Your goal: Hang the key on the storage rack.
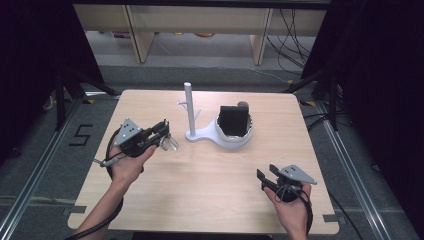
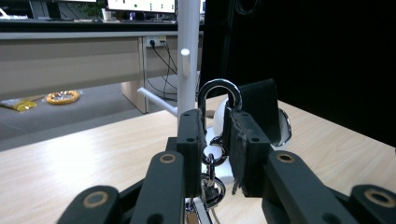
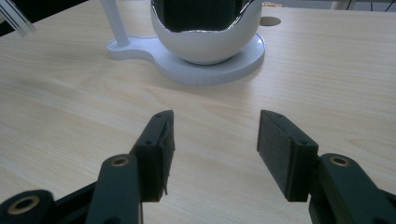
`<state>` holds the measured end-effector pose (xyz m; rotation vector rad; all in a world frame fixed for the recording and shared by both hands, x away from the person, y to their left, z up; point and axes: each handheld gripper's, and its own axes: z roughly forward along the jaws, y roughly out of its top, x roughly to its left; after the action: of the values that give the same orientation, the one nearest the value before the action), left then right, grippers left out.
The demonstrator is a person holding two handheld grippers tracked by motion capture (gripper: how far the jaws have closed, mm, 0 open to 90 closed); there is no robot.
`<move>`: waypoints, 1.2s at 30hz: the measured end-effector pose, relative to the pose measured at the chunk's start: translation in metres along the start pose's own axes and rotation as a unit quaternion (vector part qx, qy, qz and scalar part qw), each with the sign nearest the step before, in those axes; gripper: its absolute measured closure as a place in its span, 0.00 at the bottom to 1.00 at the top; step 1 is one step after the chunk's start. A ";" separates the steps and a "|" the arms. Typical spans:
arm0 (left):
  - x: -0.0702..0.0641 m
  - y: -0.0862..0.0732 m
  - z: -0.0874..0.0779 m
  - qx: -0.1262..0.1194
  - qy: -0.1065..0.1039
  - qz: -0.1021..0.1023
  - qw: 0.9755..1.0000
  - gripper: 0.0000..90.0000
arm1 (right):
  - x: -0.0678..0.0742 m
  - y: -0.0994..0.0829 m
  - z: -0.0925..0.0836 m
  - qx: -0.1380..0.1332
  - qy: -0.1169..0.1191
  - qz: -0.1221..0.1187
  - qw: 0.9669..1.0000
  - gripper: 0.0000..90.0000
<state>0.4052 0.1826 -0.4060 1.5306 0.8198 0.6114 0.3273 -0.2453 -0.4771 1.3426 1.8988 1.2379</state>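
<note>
**Mia:** While the left gripper hangs over the left part of the pale wooden table, what is it holding?

**Ben:** Its two black jaws are squeezed tight on a shiny silver metal clip with a bunch of keys hanging under it. The round top of the clip sticks up between the jaws.

**Mia:** Where does it go?

**Ben:** I think it goes on the tall white plastic stand with little pegs. That stand is just to the right of the keys, a bit farther away. Its flat base joins a round white bowl with a black thing inside.

**Mia:** So what comes next?

**Ben:** My guess is the hand lifts the clip and slips its loop over a peg. It must line up well, because the pegs are thin.

**Mia:** And the right gripper?

**Ben:** It waits near the front right, jaws wide apart, holding nothing.
</note>
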 end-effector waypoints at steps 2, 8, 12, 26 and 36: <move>0.000 0.003 0.004 -0.002 0.001 0.003 1.000 0.83 | 0.000 0.000 0.000 0.000 0.002 0.002 1.000 0.53; 0.001 0.014 0.020 -0.006 0.005 0.007 1.000 0.83 | 0.001 0.000 0.001 -0.001 0.011 0.006 1.000 0.53; 0.000 0.019 0.029 -0.007 0.005 0.010 1.000 0.83 | 0.000 0.001 -0.001 0.000 0.006 0.003 1.000 0.53; 0.001 0.022 0.046 -0.002 0.023 0.006 1.000 0.83 | 0.002 0.001 -0.005 0.008 0.003 0.021 1.000 0.53; 0.002 0.022 0.053 0.013 0.036 0.002 0.999 0.83 | -0.001 0.000 -0.001 -0.001 0.007 0.007 1.000 0.53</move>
<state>0.4511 0.1512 -0.3916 1.5418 0.8827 0.6645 0.3266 -0.2463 -0.4762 1.3511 1.8997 1.2581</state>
